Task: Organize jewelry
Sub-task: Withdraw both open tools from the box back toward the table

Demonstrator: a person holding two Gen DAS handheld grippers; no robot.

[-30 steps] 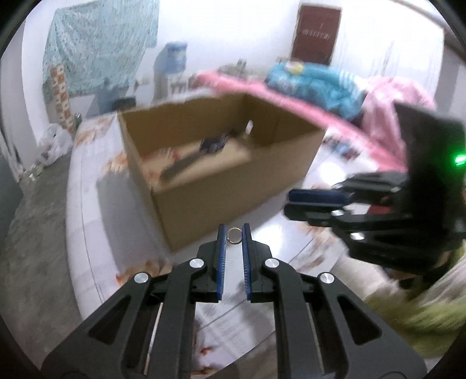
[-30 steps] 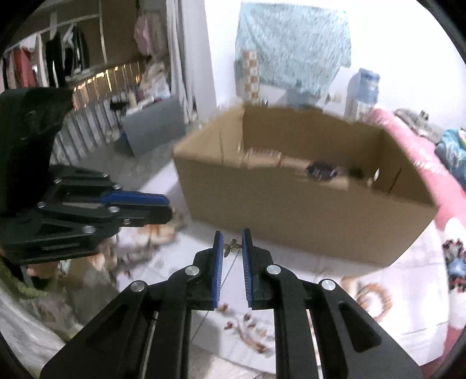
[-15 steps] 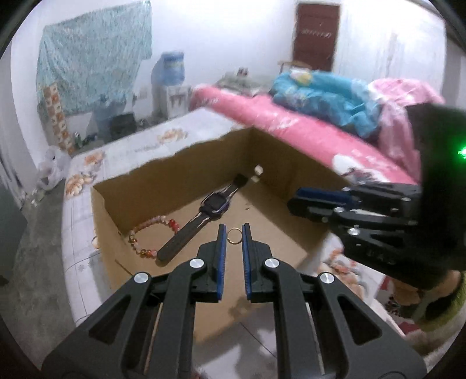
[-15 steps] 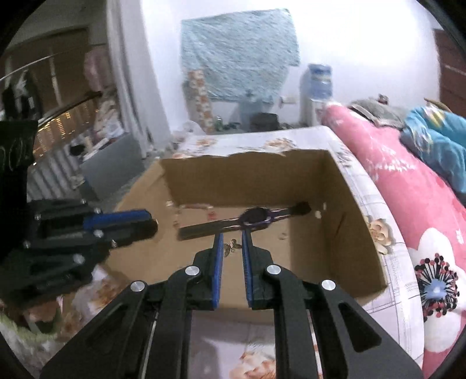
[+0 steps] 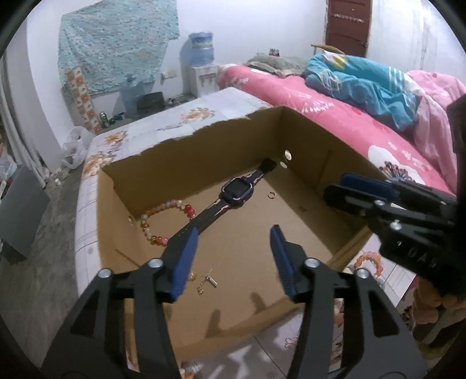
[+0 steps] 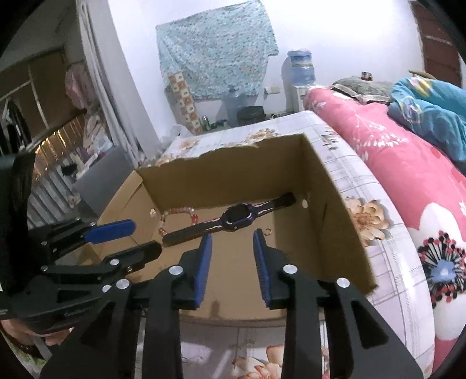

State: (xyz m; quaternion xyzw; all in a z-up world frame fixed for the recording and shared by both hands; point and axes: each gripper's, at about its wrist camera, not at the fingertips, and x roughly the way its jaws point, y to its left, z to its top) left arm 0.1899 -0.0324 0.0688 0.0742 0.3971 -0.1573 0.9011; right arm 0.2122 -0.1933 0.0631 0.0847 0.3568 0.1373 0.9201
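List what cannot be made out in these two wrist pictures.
- Small gold pieces on the brown cardboard box floor: left wrist view, too small to identify.
- Tiny metal ring beside the dark wristwatch: both views, too small.
- Dark red door: left wrist view, cut by the top edge.

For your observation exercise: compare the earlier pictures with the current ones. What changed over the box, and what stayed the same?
Both grippers moved over the box. The left gripper and right gripper are opening their jaws, now empty; the small ring and the earring they pinched are let go. The watch and bead bracelet stayed put.
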